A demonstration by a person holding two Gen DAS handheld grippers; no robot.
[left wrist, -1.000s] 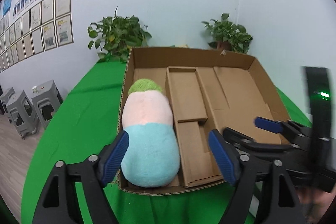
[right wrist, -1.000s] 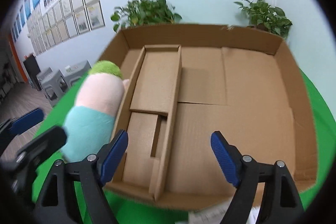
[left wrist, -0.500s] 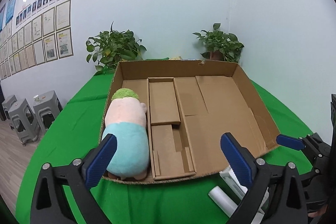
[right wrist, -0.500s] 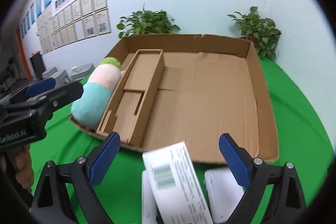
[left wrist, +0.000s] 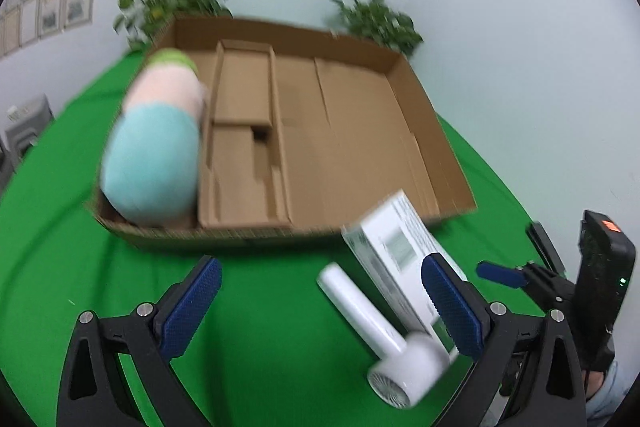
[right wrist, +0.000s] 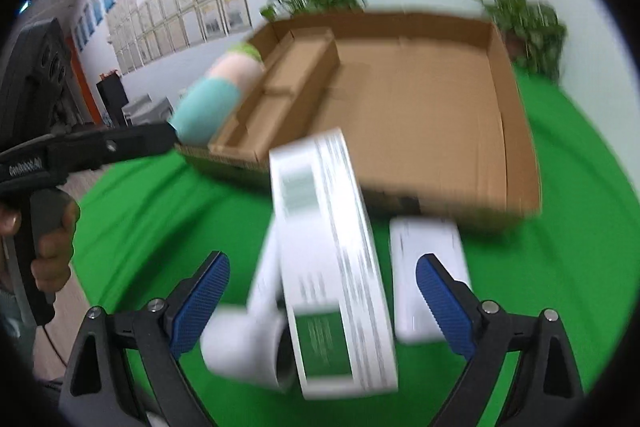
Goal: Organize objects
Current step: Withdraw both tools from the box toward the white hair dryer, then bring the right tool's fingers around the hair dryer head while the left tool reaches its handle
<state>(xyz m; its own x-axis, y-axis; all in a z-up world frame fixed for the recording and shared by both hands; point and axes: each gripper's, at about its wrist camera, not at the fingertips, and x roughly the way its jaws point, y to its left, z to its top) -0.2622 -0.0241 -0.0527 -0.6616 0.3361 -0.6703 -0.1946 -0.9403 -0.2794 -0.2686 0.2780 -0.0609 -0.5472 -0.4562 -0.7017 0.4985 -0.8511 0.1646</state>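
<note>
A shallow cardboard tray (left wrist: 432, 131) (right wrist: 516, 131) lies on the green cloth, with a plush toy (left wrist: 156, 143) (right wrist: 212, 95) in its left compartment. In front of it lie a white printed box (left wrist: 396, 251) (right wrist: 336, 259), a white handheld fan (left wrist: 384, 339) (right wrist: 252, 331) and a white flat device (right wrist: 428, 267). My left gripper (left wrist: 320, 307) is open and empty over the cloth, the fan between its fingers' line. My right gripper (right wrist: 322, 303) is open, hovering with the box and fan between its fingers.
Two potted plants (left wrist: 172, 3) (left wrist: 376, 23) stand behind the tray against the pale wall. Grey stools (left wrist: 24, 123) stand to the left of the table. The left gripper's body and a hand show in the right wrist view (right wrist: 56, 163).
Both grippers have pulled back from the tray and tilted down toward the white items on the cloth. The plush stays in the tray. Both views are motion-blurred.
</note>
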